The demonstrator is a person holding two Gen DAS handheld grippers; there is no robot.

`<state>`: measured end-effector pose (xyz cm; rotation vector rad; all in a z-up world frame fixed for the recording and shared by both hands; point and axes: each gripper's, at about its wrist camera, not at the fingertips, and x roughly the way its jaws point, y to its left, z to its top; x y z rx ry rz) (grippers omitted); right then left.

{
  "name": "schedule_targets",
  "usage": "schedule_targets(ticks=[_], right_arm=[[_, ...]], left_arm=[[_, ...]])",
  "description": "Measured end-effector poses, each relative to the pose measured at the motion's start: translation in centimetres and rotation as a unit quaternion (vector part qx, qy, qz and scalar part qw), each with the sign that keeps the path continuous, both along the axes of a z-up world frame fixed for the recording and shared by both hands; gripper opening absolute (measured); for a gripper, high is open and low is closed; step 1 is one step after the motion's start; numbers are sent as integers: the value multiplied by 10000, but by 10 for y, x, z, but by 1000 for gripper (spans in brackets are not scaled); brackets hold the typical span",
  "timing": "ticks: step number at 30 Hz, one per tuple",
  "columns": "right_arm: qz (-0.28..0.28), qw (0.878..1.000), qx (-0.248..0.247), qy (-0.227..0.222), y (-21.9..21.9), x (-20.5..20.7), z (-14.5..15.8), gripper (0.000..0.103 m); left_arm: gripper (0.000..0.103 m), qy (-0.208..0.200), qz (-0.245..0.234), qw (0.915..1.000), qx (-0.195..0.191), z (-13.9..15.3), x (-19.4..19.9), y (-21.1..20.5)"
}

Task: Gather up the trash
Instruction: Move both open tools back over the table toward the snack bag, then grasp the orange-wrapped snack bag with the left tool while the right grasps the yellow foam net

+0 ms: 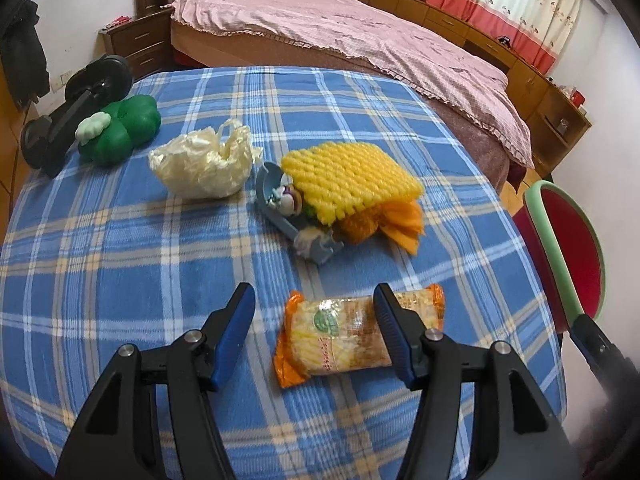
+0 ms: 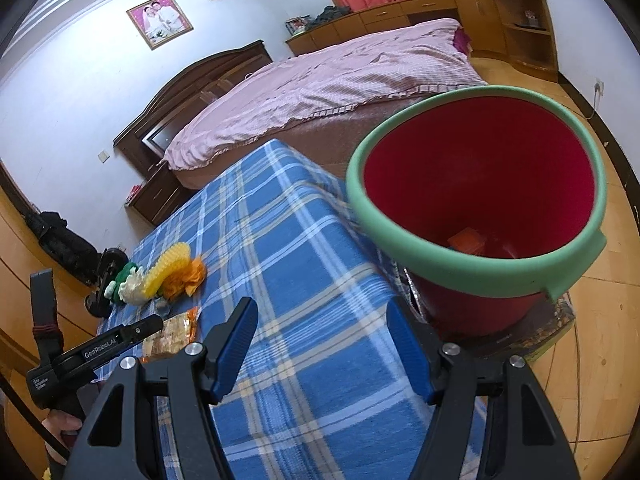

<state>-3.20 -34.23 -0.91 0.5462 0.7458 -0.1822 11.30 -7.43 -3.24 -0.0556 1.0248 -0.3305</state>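
Trash status: the orange snack wrapper (image 1: pixel 352 336) lies on the desk (image 1: pixel 120 260) right under your left claw (image 1: pixel 316 334), whose jaws stand open with one finger over the packet, nothing gripped yet. Your right claw (image 2: pixel 322 346) is open and empty too, near the red bin (image 2: pixel 480 184) beside the desk. Something orange already sits in the bin's bottom. Further back, the yellow foam net (image 1: pixel 352 176), orange scraps (image 1: pixel 400 226) and crumpled plastic bag (image 1: pixel 204 164) are left, so I'd say you're early on.

Even indoor light, soft shadows, strong fisheye bending, dark blurred corners.
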Motion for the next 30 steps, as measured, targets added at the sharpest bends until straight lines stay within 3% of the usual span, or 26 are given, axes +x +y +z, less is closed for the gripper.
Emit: schedule_targets(ticks=[4, 14, 20, 30], right_arm=[[88, 10000, -18, 4, 6, 1, 0, 70], [114, 9999, -36, -22, 10, -2, 3, 70], [123, 9999, -12, -15, 12, 0, 1, 70], [192, 9998, -12, 4, 16, 0, 0, 70]], left_arm=[[61, -35, -51, 10000, 60, 2, -1, 0], [61, 107, 532, 9981, 290, -8, 18, 21], [61, 162, 493, 9969, 587, -13, 3, 27], [61, 93, 188, 9991, 367, -6, -32, 22]])
